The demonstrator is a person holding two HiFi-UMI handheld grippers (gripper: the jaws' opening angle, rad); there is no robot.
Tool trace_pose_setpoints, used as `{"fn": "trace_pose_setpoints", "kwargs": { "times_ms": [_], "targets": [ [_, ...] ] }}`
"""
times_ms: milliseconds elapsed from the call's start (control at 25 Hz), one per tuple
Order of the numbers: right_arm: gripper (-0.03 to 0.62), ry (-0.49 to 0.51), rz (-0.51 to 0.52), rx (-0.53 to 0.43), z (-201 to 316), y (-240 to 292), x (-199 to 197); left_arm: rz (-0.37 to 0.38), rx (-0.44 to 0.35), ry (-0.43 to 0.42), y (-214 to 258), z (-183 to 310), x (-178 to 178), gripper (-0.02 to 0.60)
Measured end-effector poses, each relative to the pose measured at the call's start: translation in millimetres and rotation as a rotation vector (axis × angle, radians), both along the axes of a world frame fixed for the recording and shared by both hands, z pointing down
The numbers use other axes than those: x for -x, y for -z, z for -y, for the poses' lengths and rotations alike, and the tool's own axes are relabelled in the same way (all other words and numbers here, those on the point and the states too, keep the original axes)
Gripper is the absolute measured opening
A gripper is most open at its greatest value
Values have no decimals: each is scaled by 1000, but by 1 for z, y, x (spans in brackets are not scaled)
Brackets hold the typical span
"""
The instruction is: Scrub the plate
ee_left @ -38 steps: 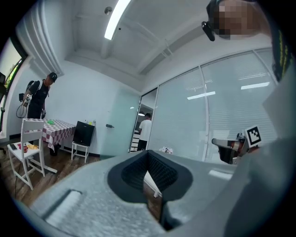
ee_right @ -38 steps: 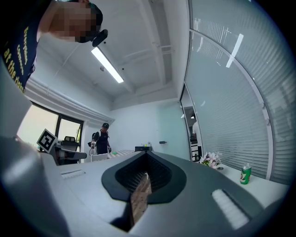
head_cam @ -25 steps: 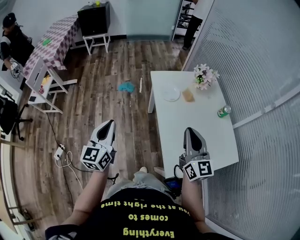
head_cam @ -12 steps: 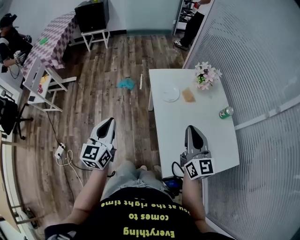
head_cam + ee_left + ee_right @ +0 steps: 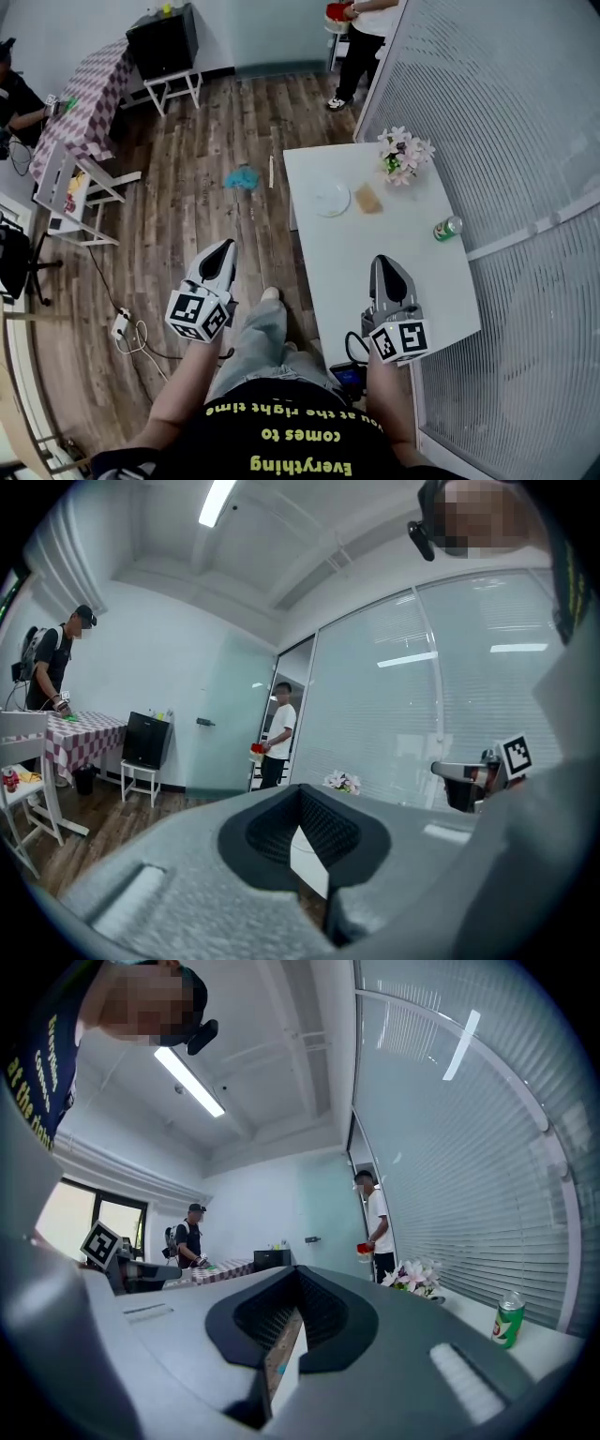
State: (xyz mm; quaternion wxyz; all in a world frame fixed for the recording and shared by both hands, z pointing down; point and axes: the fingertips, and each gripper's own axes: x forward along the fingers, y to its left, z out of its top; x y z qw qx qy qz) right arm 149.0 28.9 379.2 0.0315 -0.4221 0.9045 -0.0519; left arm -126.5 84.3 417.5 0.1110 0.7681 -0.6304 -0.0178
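At the far end of the white tabletop (image 5: pixel 345 251), near its left edge: the plate (image 5: pixel 331 198), with a tan sponge-like pad (image 5: pixel 367 198) just beside it. We hold both grippers well short. The right gripper (image 5: pixel 385 264), over the near tabletop, is nearer; the left gripper (image 5: pixel 221 247) is over the floor. Both sets of fingers are clenched and empty. The plate lies ahead and left of the right fingers; it is round, with no long axis.

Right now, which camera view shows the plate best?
The head view: the white plate lies whole and unobstructed on the white table, beside a tan sponge. In the left gripper view the left tool blocks that tabletop area, and in the right gripper view the right tool does; no plate can be made out.
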Motion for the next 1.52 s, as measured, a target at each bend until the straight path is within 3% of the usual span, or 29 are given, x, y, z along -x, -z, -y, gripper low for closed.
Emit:
{"fn": "trace_pose_setpoints", "kwargs": {
  "times_ms": [920,1320,1520],
  "targets": [
    [6,-175,0,30,136,-1,26,-22,17,-207,-2,190,14,0],
    [6,-237,-13,32,178,-2,48,-39,25,-269,-9,244,34,0],
    [6,-246,-26,48,190,-14,65,-13,41,-301,-21,259,45,0]
  ]
}}
